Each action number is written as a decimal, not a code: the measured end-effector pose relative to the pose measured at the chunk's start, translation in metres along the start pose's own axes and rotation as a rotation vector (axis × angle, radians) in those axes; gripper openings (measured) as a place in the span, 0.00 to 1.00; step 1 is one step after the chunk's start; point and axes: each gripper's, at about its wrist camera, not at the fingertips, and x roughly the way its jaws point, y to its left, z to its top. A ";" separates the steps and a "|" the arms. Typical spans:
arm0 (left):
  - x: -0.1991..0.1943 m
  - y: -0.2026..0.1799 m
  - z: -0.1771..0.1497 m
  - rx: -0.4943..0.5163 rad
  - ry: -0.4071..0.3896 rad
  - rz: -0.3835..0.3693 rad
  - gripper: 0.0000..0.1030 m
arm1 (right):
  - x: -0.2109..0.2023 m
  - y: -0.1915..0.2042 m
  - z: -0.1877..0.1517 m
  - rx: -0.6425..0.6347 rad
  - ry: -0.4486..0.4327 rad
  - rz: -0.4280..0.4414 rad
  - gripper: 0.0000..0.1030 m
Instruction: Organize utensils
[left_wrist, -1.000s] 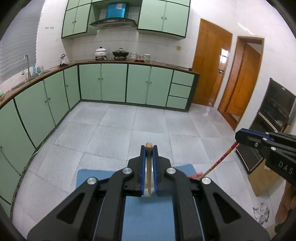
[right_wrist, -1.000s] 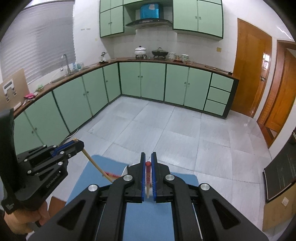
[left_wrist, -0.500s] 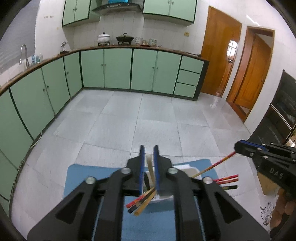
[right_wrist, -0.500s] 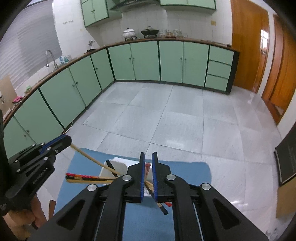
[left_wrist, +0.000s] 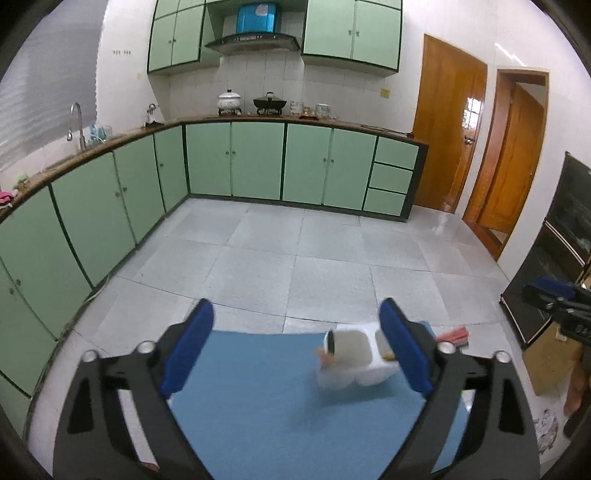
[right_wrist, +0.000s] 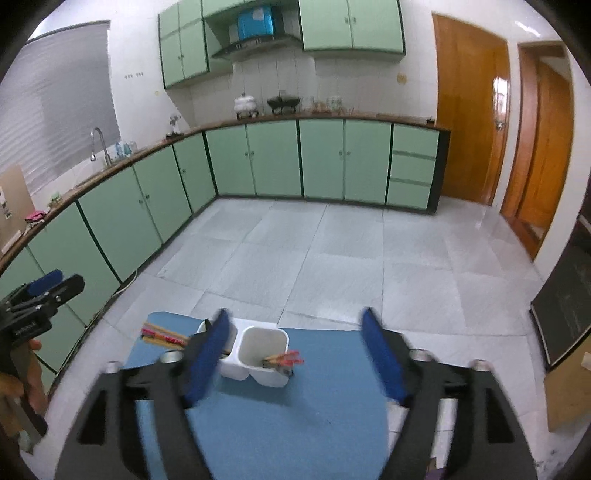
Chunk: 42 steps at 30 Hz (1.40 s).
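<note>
A white two-compartment utensil holder (right_wrist: 258, 350) stands on a blue mat (right_wrist: 280, 424); it also shows in the left wrist view (left_wrist: 354, 363). Chopstick tips (right_wrist: 284, 360) stick out of its right compartment, and more chopsticks (right_wrist: 162, 336) lie at its left. In the left wrist view, chopstick ends (left_wrist: 452, 336) lie beyond the holder. My left gripper (left_wrist: 295, 350) is open and empty above the mat. My right gripper (right_wrist: 295, 356) is open and empty above the holder.
The mat (left_wrist: 258, 398) lies on a white table. Green kitchen cabinets (left_wrist: 255, 166) line the far wall and left side. Wooden doors (left_wrist: 447, 136) stand at the right. A cardboard box (right_wrist: 569, 384) sits at the right. The other gripper (right_wrist: 33, 306) shows at the left.
Both grippers have opened and let go of the chopsticks they held. The chopsticks now rest in and beside the white holder. Both grippers have pulled back and tilted up.
</note>
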 end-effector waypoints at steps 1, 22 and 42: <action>-0.012 0.003 -0.009 0.012 -0.006 0.013 0.89 | -0.014 0.002 -0.009 -0.008 -0.022 -0.008 0.85; -0.258 -0.006 -0.298 -0.004 -0.069 0.200 0.95 | -0.197 0.057 -0.329 0.043 -0.072 -0.110 0.94; -0.417 -0.066 -0.362 -0.025 -0.179 0.201 0.95 | -0.347 0.094 -0.373 0.031 -0.236 -0.143 0.94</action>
